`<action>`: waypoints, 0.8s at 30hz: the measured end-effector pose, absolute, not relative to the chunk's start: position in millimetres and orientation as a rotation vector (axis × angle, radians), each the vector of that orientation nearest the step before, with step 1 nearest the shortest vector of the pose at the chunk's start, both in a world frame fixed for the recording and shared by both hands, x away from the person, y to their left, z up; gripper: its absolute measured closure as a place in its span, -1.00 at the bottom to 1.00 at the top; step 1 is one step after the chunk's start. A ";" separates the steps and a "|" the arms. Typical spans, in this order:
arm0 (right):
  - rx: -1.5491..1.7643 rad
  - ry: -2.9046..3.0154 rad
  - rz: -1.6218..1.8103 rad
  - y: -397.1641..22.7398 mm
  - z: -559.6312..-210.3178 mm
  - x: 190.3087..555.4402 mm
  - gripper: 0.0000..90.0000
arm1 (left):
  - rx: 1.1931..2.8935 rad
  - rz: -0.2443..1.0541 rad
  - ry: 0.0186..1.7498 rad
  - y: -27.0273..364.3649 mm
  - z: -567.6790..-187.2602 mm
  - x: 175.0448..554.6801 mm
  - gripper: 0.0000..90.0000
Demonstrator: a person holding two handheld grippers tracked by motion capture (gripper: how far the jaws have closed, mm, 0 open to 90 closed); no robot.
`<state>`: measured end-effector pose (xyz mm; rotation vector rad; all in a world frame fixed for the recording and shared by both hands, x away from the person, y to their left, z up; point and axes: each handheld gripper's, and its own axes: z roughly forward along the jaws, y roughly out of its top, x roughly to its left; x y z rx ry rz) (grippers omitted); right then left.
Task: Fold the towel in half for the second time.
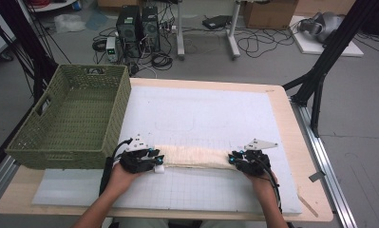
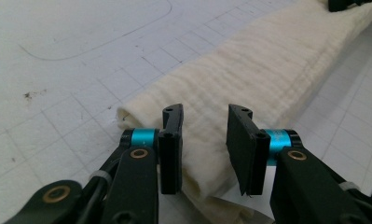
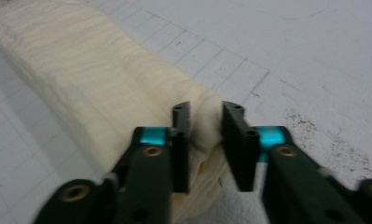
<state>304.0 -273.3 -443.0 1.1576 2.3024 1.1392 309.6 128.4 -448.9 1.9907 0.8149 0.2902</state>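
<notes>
A long folded cream cloth lies across the white gridded mat, near its front. My left gripper is at the cloth's left end. In the left gripper view its jaws stand a little apart, and the cloth fills the gap between the pads. My right gripper is at the right end. In the right gripper view its jaws stand closer together, pinching a raised fold of the cloth. A hand holds each gripper from the table's front edge.
A green woven basket stands on the table's left side, close behind my left gripper. The wooden table edge runs to the right of the mat. Computers, cables and stands are on the floor beyond.
</notes>
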 end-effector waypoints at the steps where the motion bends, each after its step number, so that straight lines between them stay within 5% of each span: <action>1: 1.142 2.300 1.148 -274.3 -442.1 304.5 0.83 | 1.992 0.291 0.813 128.5 -448.9 309.5 0.47; 16: 1.006 2.224 0.946 -263.9 -444.9 314.1 0.75 | 2.025 0.311 0.782 125.1 -449.3 306.6 0.47; 24: 1.043 2.104 1.095 -273.4 -425.7 301.5 0.28 | 1.922 0.332 0.796 134.1 -435.4 306.6 0.37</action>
